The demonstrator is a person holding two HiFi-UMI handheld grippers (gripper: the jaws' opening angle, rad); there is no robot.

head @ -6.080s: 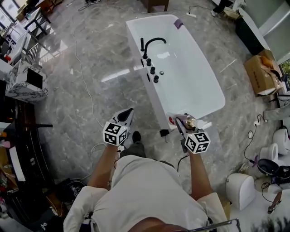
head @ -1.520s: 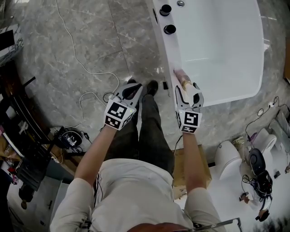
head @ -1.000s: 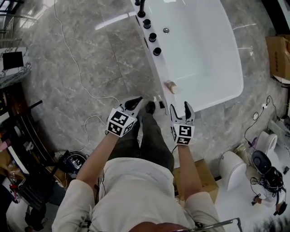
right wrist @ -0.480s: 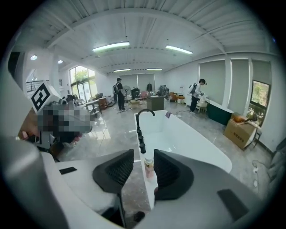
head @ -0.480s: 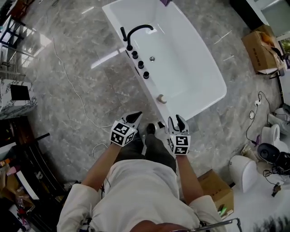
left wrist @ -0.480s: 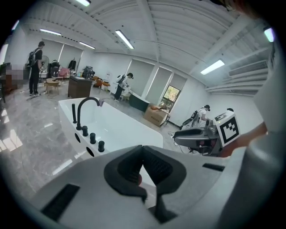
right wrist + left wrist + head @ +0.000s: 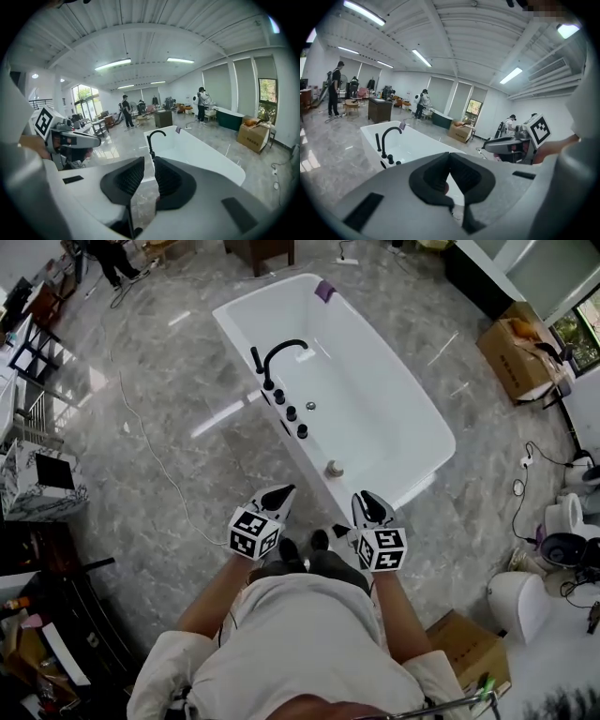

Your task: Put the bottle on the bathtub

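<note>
Tan small bottle [image 7: 333, 468] stands on the white bathtub [image 7: 375, 399] rim, so your left gripper [image 7: 281, 491] rests closed and your right gripper [image 7: 366, 498] barely parted, both empty.

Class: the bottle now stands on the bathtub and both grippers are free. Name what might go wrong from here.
1. The bottle stands upright on the narrow rim of the bathtub, near its closer end. A small knock may tip it into the tub or onto the floor.
2. The right gripper hangs close to that stretch of rim, nearer than the left gripper. A careless swing of that arm might clip the bottle.
</note>
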